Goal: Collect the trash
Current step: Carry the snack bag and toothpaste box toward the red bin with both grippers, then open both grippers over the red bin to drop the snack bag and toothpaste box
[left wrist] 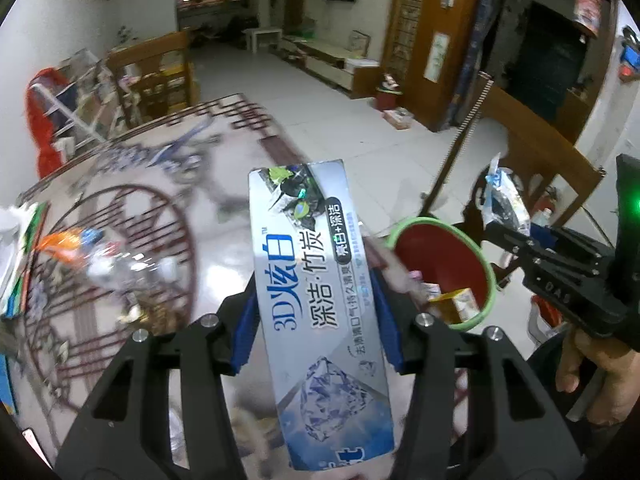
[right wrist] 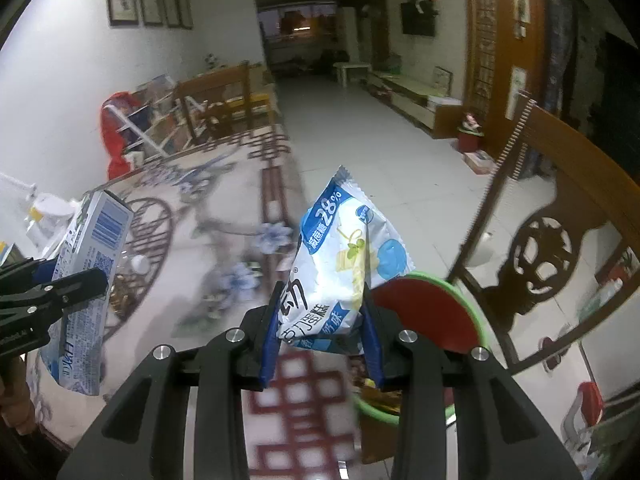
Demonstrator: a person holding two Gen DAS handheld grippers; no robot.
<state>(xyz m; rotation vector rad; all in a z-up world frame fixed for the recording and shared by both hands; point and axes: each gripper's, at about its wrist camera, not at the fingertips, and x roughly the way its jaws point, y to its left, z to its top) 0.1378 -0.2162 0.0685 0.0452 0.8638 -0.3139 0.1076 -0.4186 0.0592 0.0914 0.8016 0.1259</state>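
Observation:
My left gripper is shut on a long silver-blue toothpaste box, which stands up between its blue pads above the patterned table. My right gripper is shut on a crumpled white and blue snack wrapper. A red bin with a green rim stands beyond the table's right edge, with several wrappers inside. In the left wrist view the right gripper hangs over the bin's far side with the wrapper. In the right wrist view the bin lies just behind the wrapper, and the left gripper with the box is at far left.
More trash lies on the glossy table: an orange and blue wrapper and papers at the left edge. A carved wooden chair stands right of the bin. A tiled floor stretches beyond.

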